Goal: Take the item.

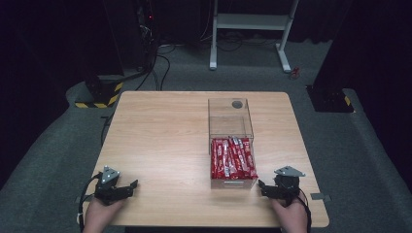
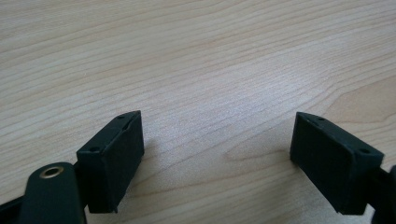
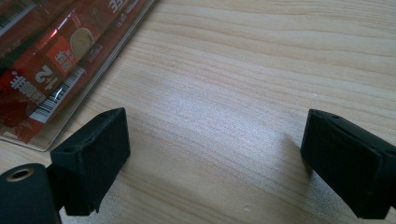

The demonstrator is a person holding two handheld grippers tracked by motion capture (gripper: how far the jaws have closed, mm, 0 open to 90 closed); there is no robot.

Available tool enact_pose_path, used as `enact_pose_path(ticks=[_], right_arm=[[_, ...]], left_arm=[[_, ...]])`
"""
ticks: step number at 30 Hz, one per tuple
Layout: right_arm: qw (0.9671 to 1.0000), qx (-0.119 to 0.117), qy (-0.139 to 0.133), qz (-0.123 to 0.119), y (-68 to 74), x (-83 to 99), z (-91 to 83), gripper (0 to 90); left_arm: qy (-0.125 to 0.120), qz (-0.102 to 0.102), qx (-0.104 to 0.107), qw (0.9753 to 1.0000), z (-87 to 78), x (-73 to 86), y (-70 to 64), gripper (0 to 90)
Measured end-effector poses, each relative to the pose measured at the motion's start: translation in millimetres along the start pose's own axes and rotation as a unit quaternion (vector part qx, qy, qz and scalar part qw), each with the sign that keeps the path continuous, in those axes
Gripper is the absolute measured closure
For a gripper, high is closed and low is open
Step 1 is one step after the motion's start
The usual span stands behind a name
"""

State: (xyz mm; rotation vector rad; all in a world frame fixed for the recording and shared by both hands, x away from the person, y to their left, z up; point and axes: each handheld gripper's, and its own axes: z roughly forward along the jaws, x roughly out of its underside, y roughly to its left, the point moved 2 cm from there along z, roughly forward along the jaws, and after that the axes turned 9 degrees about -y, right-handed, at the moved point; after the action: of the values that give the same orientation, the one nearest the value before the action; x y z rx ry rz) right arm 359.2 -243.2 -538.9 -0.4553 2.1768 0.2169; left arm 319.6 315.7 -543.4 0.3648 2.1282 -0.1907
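Red packets (image 1: pixel 233 158) in clear box (image 1: pixel 231 116), between parted grippers.

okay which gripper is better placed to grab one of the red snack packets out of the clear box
Right, probably. The right gripper sits open just beside the clear box near its front corner, with red packets visible close by in its own view. The left gripper, also open, rests far across the table.
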Motion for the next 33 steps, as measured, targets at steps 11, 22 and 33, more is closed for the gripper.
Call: enact_pose_path(ticks=[11, 22, 33], right_arm=[[1.0000, 0.006, 0.000, 0.005, 0.7, 0.7, -1.1, 8.3], [1.0000, 0.005, -0.001, 0.005, 0.4, 0.9, -1.1, 8.5], [1.0000, 0.006, -0.001, 0.004, 0.4, 0.8, -1.0, 8.6]], left_arm=[[0.000, 0.000, 0.001, 1.0000, 0.3, 0.0, -0.1, 17.2], [0.001, 0.003, 0.004, 1.0000, 0.4, 0.0, -0.1, 16.0], [0.004, 0.003, 0.007, 1.0000, 0.9, -0.6, -0.1, 14.8]])
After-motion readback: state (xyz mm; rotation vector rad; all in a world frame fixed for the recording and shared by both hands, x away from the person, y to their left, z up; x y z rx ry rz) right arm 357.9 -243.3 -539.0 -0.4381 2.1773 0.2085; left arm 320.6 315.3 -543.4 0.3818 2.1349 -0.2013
